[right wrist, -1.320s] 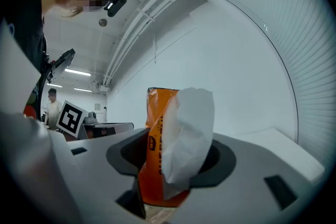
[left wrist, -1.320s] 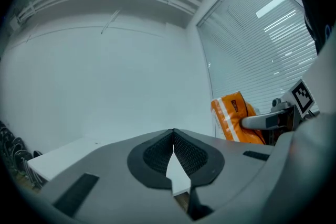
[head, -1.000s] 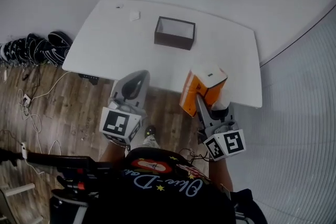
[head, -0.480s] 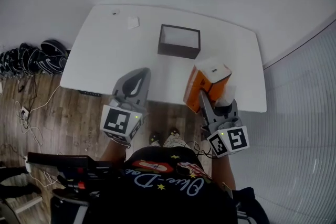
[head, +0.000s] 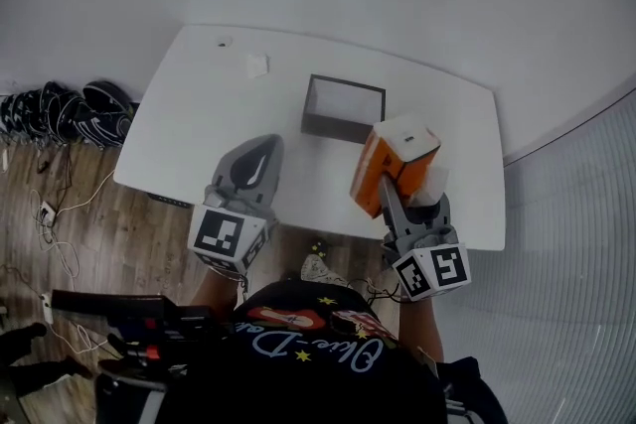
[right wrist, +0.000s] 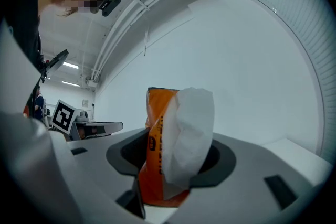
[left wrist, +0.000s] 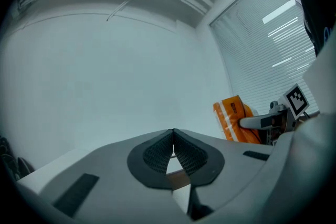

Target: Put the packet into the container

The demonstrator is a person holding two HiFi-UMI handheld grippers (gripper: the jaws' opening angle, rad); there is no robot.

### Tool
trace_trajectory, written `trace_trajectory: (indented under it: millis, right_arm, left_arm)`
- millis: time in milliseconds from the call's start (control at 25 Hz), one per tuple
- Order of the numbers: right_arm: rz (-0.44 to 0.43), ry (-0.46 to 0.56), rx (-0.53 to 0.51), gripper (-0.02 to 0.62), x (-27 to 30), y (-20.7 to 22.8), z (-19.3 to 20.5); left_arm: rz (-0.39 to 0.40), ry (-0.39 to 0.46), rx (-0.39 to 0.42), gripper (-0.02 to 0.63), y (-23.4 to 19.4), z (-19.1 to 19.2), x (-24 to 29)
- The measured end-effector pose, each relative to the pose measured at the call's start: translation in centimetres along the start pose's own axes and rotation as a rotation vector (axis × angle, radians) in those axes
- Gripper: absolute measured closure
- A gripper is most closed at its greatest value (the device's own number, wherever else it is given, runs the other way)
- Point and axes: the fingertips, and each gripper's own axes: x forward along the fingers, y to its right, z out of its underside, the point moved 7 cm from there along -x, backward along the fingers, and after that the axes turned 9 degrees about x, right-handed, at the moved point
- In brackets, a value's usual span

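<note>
Two grippers are up over the near edge of the table, and the action is on the right. The right gripper (right wrist: 173, 165) has its jaws clamped on the packet (right wrist: 156, 136), a glossy orange pouch with a crumpled white end, standing upright between the dark pads. In the right gripper view the pouch rises well above the jaw tips against plain white wall. The left gripper (left wrist: 173, 138) is pressed closed with nothing in it, its dark mesh-textured pads meeting in a thin seam.

From the head view, the packet hangs in the air just at the near right corner of the container (head: 336, 128). It overlaps that corner in the picture and is not inside. How high it sits above the rim I cannot tell. The container is a small rectangular box with dark walls, an open top and a pale floor, sharp-cornered, standing toward the far middle of the table (head: 199, 124). The tabletop is smooth matt white with rounded corners, and white surface runs on all sides of the box, widest to its left. The left gripper hovers near the front edge, well apart from the box. A small white scrap (head: 257, 65) and a tiny round thing (head: 225, 42) lie near the far left corner. Beyond the left edge are wood-grain floor (head: 109, 233), loose cables (head: 50, 213) and a row of dark shoes (head: 60, 106) along the wall.
</note>
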Motion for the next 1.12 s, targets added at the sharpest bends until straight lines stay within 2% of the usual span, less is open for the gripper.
trace_trajectory:
  millis: [280,760,1120]
  right_arm:
    - [-0.005,0.024,-0.012,0.371,0.18,-0.04,0.05]
    - [0.003,0.021,-0.031,0.371,0.17,0.25,0.0]
    - [-0.042,0.012,-0.057,0.371,0.11,-0.3,-0.72]
  left_arm:
    - [0.009,0.011,0.027,0.597,-0.28,-0.22,0.17]
    - [0.01,0.018,0.018,0.597,-0.26,-0.02,0.27]
    - [0.033,0.013,0.024,0.597,0.2,-0.57,0.63]
